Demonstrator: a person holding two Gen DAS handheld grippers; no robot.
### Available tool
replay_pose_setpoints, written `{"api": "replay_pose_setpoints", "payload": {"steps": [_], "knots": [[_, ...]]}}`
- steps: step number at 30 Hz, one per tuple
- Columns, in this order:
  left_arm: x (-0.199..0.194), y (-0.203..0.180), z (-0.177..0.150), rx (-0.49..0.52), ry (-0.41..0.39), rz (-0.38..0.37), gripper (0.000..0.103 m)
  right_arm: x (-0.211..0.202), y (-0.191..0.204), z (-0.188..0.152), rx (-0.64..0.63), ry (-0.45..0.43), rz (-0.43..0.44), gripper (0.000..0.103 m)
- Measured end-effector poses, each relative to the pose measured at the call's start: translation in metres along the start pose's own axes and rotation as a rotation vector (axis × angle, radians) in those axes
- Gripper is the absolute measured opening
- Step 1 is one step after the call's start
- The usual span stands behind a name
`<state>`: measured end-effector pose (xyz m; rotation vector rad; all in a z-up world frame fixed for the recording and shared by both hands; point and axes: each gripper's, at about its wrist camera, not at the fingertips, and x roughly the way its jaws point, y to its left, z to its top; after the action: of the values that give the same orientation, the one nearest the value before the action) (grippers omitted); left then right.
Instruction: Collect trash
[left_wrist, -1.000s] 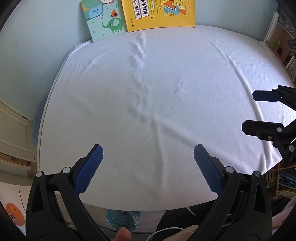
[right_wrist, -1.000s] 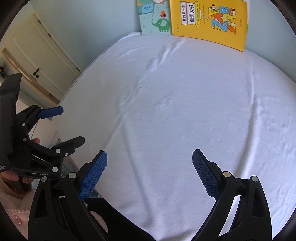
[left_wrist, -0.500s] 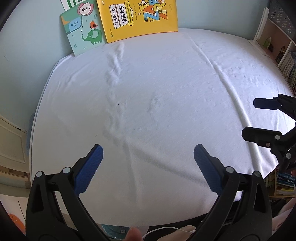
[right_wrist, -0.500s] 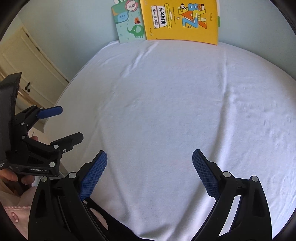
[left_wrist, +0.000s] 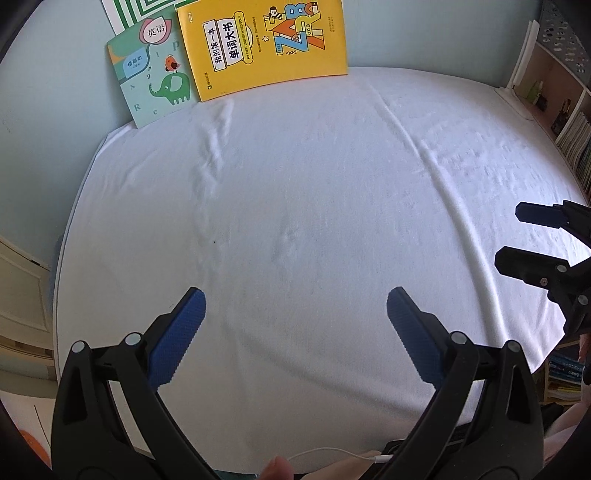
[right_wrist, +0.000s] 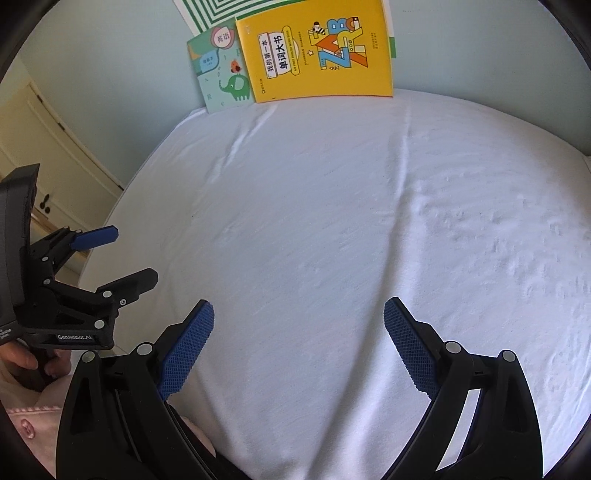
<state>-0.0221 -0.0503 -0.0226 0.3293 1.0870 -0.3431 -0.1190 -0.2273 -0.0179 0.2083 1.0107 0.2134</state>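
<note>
Two grippers: both are held above the near edge of the table, side by side and apart, each seen in the other's camera.
Left gripper (left_wrist: 295, 317): the blue-padded fingers are spread wide with nothing between them; it is poised over the near left part of the white cloth (left_wrist: 314, 221), presumably so that the whole surface is kept in view.
Right gripper (right_wrist: 299, 325): the claw is likewise spread wide and empty, set over the near right part of the cloth and aimed toward the far edge.
Trash: none can be made out on the cloth in either view; only a tiny dark speck (left_wrist: 215, 242) is seen left of the middle, too small to be identified. Where the trash lies cannot be told from these views.
Far edge: a yellow word book (left_wrist: 266, 44) and a green elephant notebook (left_wrist: 155, 77) are propped upright against the pale wall, the yellow one overlapping the green one's right side; they look to be placed there as a backdrop, not as rubbish.
Right edge: a bookshelf (left_wrist: 565, 110) stands just beside the table.
Near edge: a white cable (left_wrist: 332, 452) is seen below the table's rim.
Stage, as judged: the surface appears cleared or not yet laid out, and nothing is gripped.
</note>
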Motion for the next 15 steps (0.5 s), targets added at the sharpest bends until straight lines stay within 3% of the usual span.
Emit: {"api": "replay_pose_setpoints", "payload": {"steps": [15], "knots": [[0.01, -0.002, 0.011, 0.001, 0.02, 0.027, 0.096, 0.016, -0.014, 0.012, 0.014, 0.037, 0.02, 0.092]]}}
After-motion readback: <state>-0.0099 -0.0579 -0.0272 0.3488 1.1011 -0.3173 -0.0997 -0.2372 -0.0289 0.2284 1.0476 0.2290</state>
